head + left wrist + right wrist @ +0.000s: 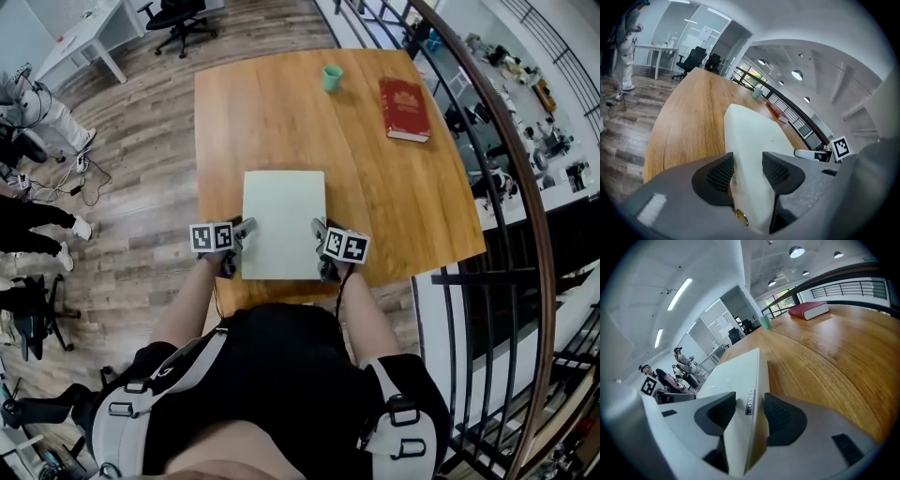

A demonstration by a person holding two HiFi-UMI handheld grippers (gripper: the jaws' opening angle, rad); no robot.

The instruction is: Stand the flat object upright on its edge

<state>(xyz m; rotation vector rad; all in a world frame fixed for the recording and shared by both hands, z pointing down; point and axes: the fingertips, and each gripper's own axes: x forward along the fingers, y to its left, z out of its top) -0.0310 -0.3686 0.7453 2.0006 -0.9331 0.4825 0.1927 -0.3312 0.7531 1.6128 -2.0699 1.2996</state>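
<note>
The flat object [284,223] is a pale green-white rectangular slab that seems to lie flat on the wooden table [281,103], near its front edge. My left gripper [246,230] straddles its near left edge and my right gripper [321,234] its near right edge. In the left gripper view the slab [754,136] runs between the jaws of the left gripper [747,171], very close to both pads. In the right gripper view its thin edge [752,380] stands between the jaws of the right gripper [750,411]. Both grippers stand open around it, with no clear squeeze.
A red book [404,109] lies at the table's far right and a small green cup [332,78] stands at the far middle. A black railing [525,206] curves past the table's right side. Office chairs, a white desk and people's legs are at the left.
</note>
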